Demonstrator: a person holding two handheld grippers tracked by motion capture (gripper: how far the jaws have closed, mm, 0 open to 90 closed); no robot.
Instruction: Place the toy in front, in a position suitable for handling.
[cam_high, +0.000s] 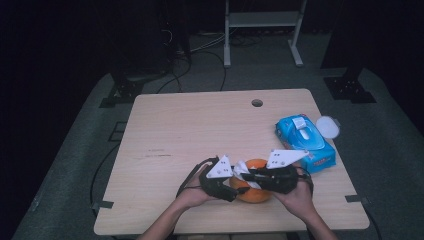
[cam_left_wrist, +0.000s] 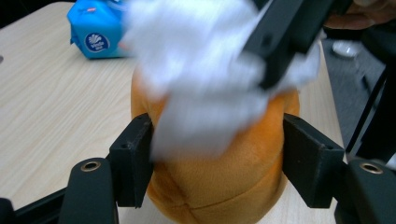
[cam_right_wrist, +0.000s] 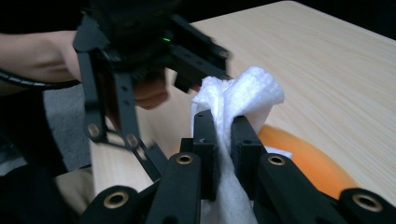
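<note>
An orange plush ball (cam_high: 256, 194) sits on the wooden table (cam_high: 200, 125) near its front edge. My left gripper (cam_high: 234, 190) comes in from the left. In the left gripper view its jaws (cam_left_wrist: 217, 149) press on both sides of the orange ball (cam_left_wrist: 219, 186). A crumpled white tissue (cam_high: 242, 169) lies on top of the ball, blurred in the left gripper view (cam_left_wrist: 201, 93). My right gripper (cam_right_wrist: 224, 126) is shut on that tissue (cam_right_wrist: 247, 91), just above the orange ball (cam_right_wrist: 303, 158). From the high view the right gripper (cam_high: 248, 175) reaches in from the right.
A blue pack of wipes (cam_high: 304, 142) lies at the table's right edge, with a round white lid (cam_high: 327, 126) behind it. A cable hole (cam_high: 257, 103) sits near the far edge. The person's hands are at the front edge.
</note>
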